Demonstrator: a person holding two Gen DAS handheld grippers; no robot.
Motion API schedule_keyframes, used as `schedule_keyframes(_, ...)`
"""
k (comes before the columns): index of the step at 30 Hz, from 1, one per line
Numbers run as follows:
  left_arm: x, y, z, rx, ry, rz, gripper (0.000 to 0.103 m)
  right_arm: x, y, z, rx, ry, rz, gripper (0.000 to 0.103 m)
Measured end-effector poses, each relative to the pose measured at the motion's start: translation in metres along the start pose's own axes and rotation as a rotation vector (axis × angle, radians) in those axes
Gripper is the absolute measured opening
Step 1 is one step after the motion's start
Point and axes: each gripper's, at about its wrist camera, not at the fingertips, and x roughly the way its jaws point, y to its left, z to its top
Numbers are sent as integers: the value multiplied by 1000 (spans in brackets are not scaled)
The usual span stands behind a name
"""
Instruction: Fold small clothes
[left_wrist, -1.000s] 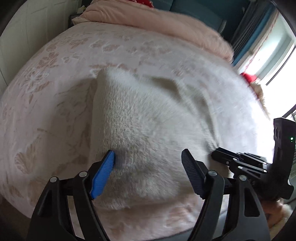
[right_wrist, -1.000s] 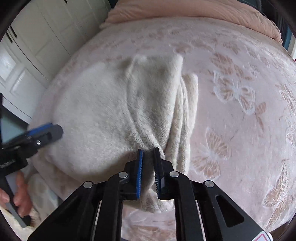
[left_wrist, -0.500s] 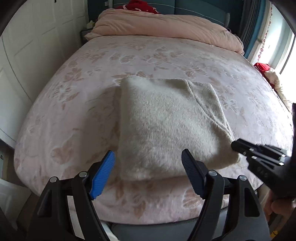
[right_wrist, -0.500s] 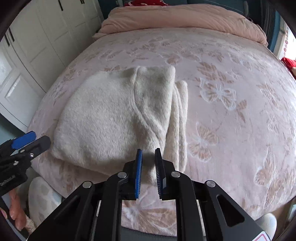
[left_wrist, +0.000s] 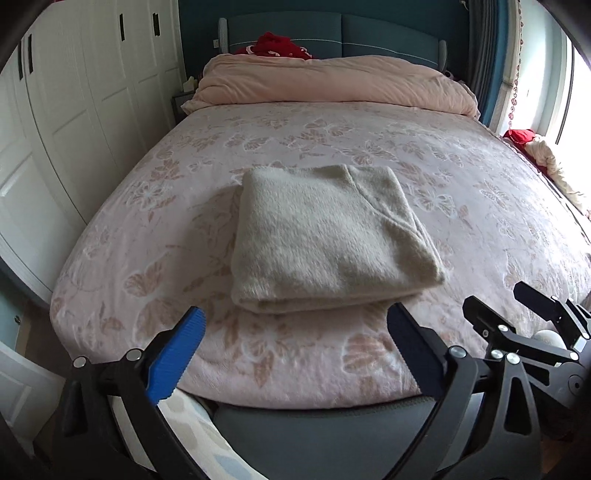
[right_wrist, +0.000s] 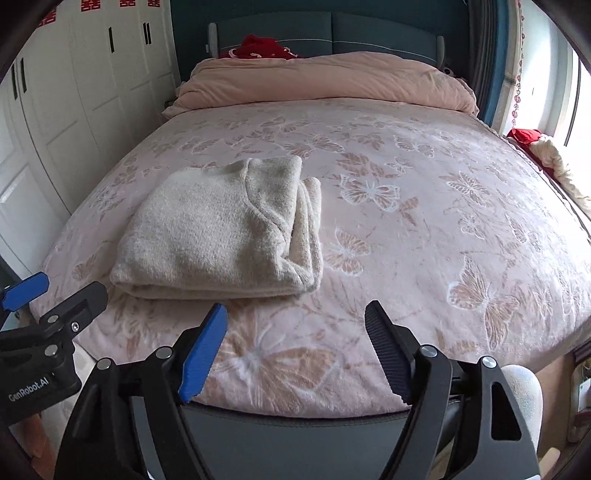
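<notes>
Soft daylight from the blown-out window (right side), sharp focus, fisheye bending edges, dark vignetted corners

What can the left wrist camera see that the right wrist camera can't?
Only the left wrist view shows a box beside the bed's head. Only the right wrist view shows red paper cutouts atop the wardrobe doors. Both share the folded cream sweater lying on the butterfly blanket, the rolled pink duvet, and the left gripper and right gripper, jaws opening with nothing between them.

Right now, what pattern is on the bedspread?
Pale pink bedspread with butterflies, clearest in the right wrist view.
</notes>
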Motion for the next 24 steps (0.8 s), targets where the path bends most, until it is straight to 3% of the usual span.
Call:
schedule_keyframes(6, 1, -10, -28, -37, 35, -22, 96, -12, -10, -20, 13, 2, -29, 77)
schedule_keyframes(24, -9, -28, -44, 26, 4, 115, 96, -10, -15, -34, 53, 49, -67, 78)
